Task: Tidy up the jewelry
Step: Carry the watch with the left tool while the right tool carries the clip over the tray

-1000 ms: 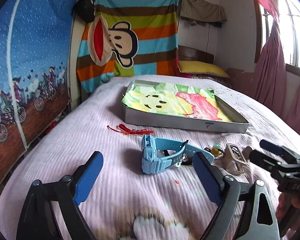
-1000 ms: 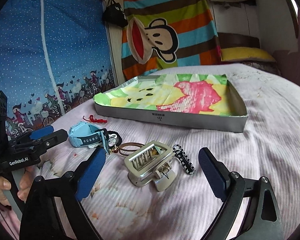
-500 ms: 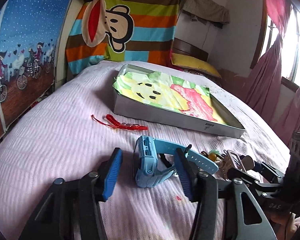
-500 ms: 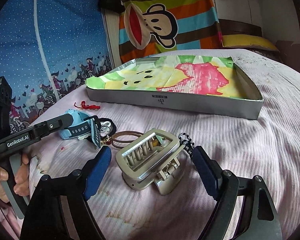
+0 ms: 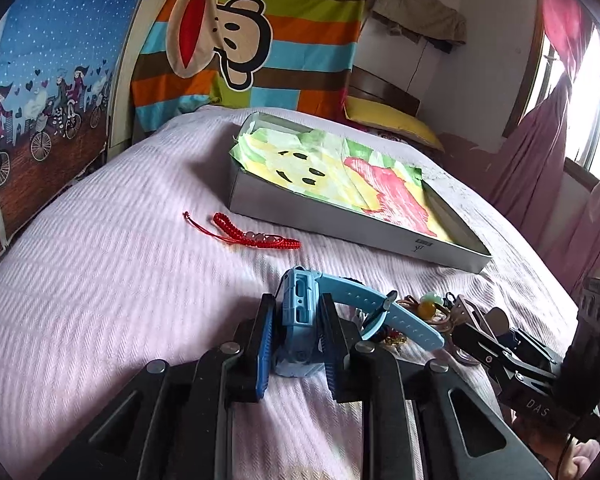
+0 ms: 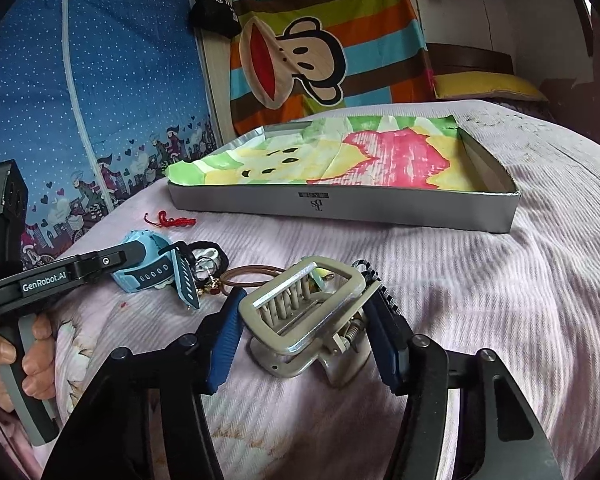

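Note:
A light blue watch lies on the pink bedspread, and my left gripper is shut on its case. The right wrist view shows the same watch held in the left gripper. My right gripper has both blue pads pressed against the sides of a silver hair claw clip. That clip and the right gripper sit just right of the watch strap. A red braided bracelet lies apart, near the grey tray lined with a colourful cloth.
Between the watch and the clip lie brown hair ties, a bead charm and a striped black-and-white clip. The tray's front wall stands just beyond them. A hand holds the left gripper's handle. Curtains and a window are to the right.
Both grippers moved forward and down and shut: the left one onto the blue watch, the right one onto the silver hair clip. The objects have stayed in place on the bed.

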{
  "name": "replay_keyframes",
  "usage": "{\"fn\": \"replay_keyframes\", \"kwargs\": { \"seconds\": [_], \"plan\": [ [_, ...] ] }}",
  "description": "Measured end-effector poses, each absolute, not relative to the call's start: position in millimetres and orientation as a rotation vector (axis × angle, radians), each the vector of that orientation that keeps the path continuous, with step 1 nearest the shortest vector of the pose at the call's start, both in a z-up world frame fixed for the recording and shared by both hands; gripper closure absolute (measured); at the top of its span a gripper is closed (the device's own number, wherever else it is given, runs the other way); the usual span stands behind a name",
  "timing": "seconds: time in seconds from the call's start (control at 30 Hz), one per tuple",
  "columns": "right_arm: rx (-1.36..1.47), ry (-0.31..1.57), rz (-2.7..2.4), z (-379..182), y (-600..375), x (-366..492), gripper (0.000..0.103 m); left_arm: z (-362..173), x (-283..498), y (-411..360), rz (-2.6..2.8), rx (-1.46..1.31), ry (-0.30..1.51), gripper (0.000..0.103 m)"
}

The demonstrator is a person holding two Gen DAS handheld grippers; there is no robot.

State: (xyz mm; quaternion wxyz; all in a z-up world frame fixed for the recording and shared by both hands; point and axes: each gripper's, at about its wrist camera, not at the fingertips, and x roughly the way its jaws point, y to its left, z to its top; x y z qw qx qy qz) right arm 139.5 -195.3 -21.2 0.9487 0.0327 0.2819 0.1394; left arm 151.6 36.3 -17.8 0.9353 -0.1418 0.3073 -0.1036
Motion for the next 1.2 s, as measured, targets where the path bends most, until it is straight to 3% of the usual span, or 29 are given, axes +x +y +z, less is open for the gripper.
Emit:
{"fn": "replay_keyframes", "kwargs": {
  "seconds": [0.53, 0.8, 1.2],
  "plan": [
    [0.123, 0.376, 0.339, 15, -208, 113, 0.050, 19, 129, 42, -0.214, -0.351, 0.493, 0.086],
    [0.167, 0.391, 0.369, 60, -203, 203, 0.050, 67, 205, 39, -0.178, -0.294, 0.471, 0.086],
    [0.145, 0.623, 0.311, 47, -186, 332, 0.050, 51, 316, 31, -0.082, -0.196, 0.648, 0.086]
  ]
}}
